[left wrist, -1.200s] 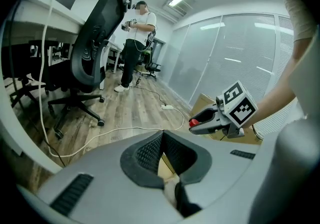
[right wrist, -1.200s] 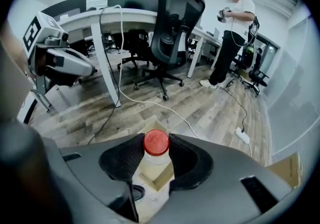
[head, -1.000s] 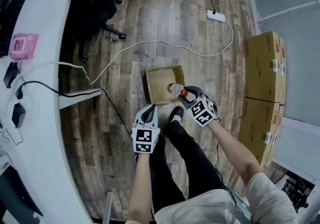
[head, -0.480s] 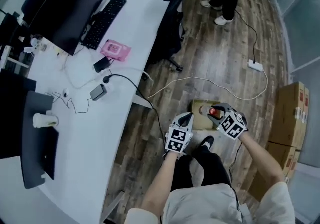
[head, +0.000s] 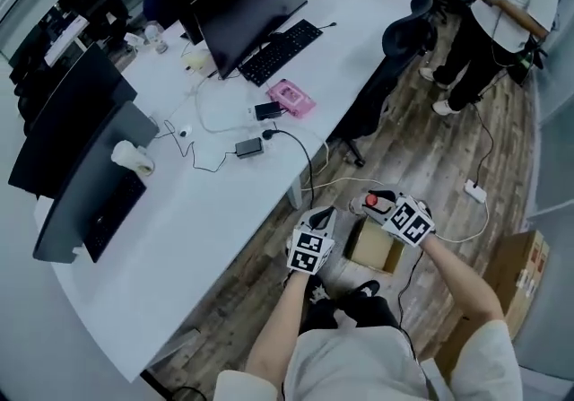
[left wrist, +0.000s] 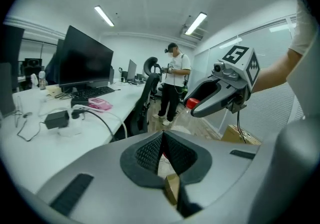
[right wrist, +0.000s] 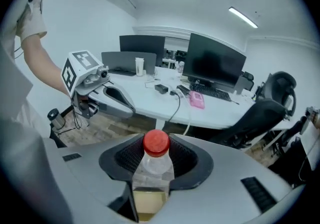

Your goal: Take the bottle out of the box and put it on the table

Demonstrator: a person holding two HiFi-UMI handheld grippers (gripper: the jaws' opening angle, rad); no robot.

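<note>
The bottle (right wrist: 156,164), clear with a red cap and pale liquid in its lower part, sits clamped between the jaws of the right gripper (head: 377,203), up in the air and clear of the floor. At the left runs the long white table (head: 206,220) with monitors and cables. Just off its edge hangs the left gripper (head: 325,213), jaws closed on nothing. The open cardboard box (head: 377,248) lies on the wooden floor beneath the bottle.
</note>
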